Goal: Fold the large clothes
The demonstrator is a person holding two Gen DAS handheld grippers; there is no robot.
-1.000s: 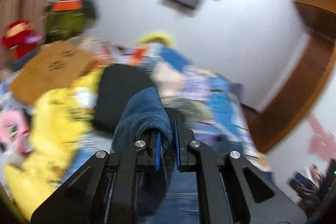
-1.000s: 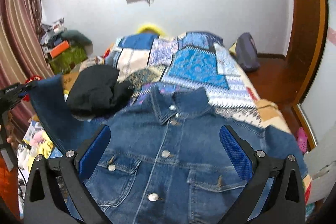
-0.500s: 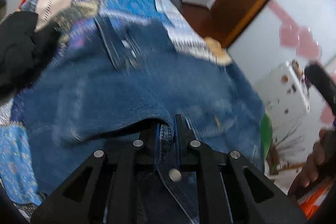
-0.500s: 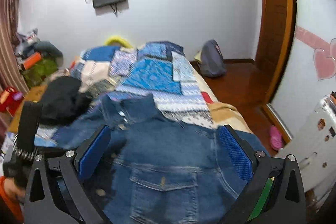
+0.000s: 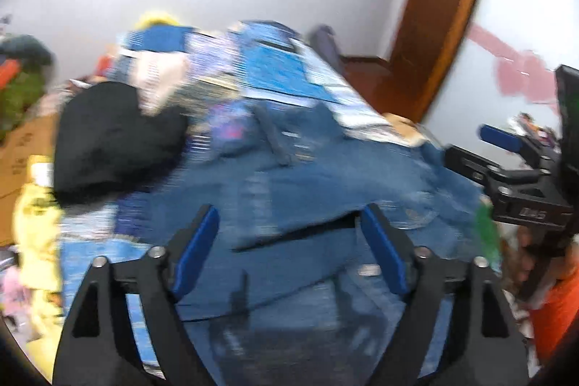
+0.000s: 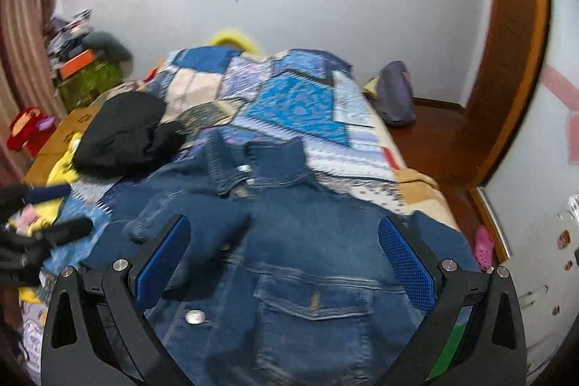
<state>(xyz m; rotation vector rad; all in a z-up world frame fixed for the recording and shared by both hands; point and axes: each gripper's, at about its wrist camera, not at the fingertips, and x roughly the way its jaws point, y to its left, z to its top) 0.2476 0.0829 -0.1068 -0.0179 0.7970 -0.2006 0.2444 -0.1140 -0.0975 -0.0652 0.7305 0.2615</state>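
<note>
1. Left wrist view (blurred). The left gripper [image 5: 289,252] has its fingers [image 5: 195,252] spread wide with nothing clamped; they have just been opening. The denim jacket [image 5: 325,190] lies on the bed [image 5: 282,75] directly below and ahead of them. A folded-over edge of denim, probably the sleeve, runs crosswise between the two pads, which do not press on it. The collar is farther ahead, so the jacket's long axis runs away from the fingers. The gripper tilts down at the cloth.

2. Same view, right edge: the right gripper [image 5: 506,147] in a hand [image 5: 535,270], just beside the jacket's right side.

3. Right wrist view. The right gripper's [image 6: 286,263] fingers [image 6: 405,263] stand wide apart and empty, tilted down over the jacket's [image 6: 307,241] chest pocket. The collar lies ahead. The folded sleeve lies ahead-left of the fingers. A black garment [image 6: 123,132] sits farther ahead-left, touching the jacket's shoulder.

4. Judgement: the jacket's unfolded right side lies nearer the right hand.
</note>
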